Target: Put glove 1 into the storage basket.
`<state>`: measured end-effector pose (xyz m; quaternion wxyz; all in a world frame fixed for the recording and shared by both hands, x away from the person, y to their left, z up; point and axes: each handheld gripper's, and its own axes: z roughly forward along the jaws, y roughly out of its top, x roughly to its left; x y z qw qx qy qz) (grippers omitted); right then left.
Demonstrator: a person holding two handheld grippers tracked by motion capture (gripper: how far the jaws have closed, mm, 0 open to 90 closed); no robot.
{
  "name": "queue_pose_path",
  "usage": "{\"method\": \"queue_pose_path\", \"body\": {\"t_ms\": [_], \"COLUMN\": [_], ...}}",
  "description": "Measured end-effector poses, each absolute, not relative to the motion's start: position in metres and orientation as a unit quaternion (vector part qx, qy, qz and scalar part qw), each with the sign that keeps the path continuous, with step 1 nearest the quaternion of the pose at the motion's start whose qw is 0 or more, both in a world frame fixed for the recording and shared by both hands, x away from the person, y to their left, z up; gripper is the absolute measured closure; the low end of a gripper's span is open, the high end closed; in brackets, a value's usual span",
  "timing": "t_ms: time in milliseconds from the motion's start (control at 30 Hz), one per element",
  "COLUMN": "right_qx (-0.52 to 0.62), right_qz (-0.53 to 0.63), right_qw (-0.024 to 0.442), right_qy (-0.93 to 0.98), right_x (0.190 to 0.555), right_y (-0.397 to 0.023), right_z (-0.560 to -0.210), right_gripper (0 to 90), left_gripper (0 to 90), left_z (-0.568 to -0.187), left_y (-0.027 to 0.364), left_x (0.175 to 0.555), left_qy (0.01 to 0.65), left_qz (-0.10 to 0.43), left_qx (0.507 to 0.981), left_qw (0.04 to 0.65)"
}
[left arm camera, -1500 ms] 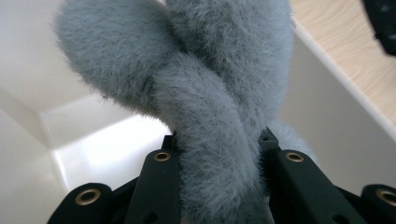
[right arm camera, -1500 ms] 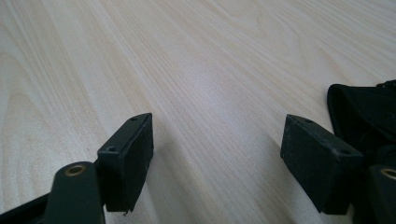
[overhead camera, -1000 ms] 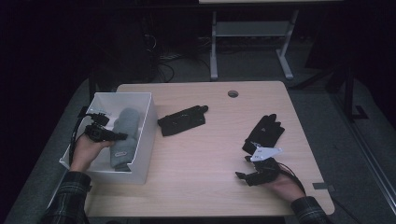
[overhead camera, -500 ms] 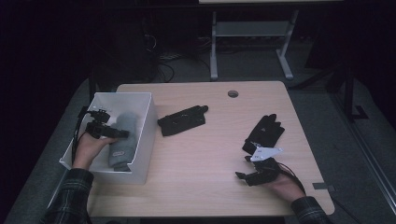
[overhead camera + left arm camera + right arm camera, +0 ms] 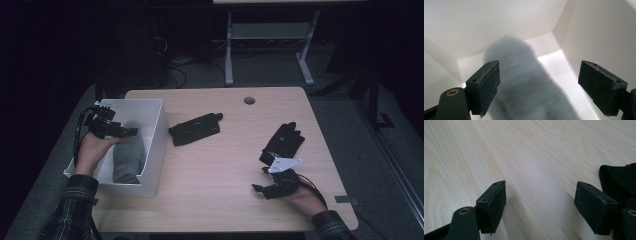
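The grey knit item [image 5: 128,156], soft and fuzzy and perhaps a sock or a hat, lies in the white box [image 5: 155,145] at the left edge of the desk [image 5: 220,165], and our left gripper [image 5: 112,129] hangs just above it with its jaws spread wide and nothing between them. From how things lie, we judge the step in hand to be either a release into the box or a reach for the fabric; to do it well we keep the jaws clear of the box walls and lift straight up so no pad drags the knit along. Moving right, a black glove [image 5: 196,129] lies flat mid-desk, well apart from the box. Further right a second black glove [image 5: 283,142] lies just beside our right gripper [image 5: 272,187], which rests low over the wood, jaws wide and empty.
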<state>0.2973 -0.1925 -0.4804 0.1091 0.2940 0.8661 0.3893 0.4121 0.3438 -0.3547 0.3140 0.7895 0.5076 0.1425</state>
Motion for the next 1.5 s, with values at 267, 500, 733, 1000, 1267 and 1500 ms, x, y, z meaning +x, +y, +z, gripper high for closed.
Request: {"method": "queue_pose_path", "body": {"t_ms": [267, 500, 733, 1000, 1267, 1500], "right_qx": [0.294, 0.293, 0.292, 0.291, 0.290, 0.290], "right_qz": [0.389, 0.388, 0.388, 0.388, 0.388, 0.388], "right_qw": [0.109, 0.109, 0.109, 0.109, 0.109, 0.109], "right_qy": [0.866, 0.867, 0.867, 0.867, 0.868, 0.868], "right_x": [0.297, 0.297, 0.297, 0.297, 0.297, 0.297], "right_y": [-0.192, -0.192, -0.192, -0.192, -0.192, -0.192], "right_z": [-0.480, -0.480, -0.480, -0.480, -0.480, -0.480], "right_gripper": [25.2, 24.7, 24.3, 24.0, 23.8, 23.7], "left_gripper": [17.1, 17.1, 17.2, 17.1, 17.1, 17.1], "left_z": [-0.333, -0.315, -0.305, -0.300, -0.306, -0.318], "left_y": [0.324, 0.297, 0.262, 0.224, 0.195, 0.172], "left_x": [0.409, 0.403, 0.396, 0.387, 0.378, 0.367], "left_qy": [0.482, 0.447, 0.415, 0.381, 0.357, 0.341], "left_qz": [0.136, 0.126, 0.119, 0.113, 0.097, 0.093], "left_qx": [0.794, 0.801, 0.814, 0.827, 0.831, 0.836], "left_qw": [0.345, 0.378, 0.388, 0.398, 0.416, 0.420]}}
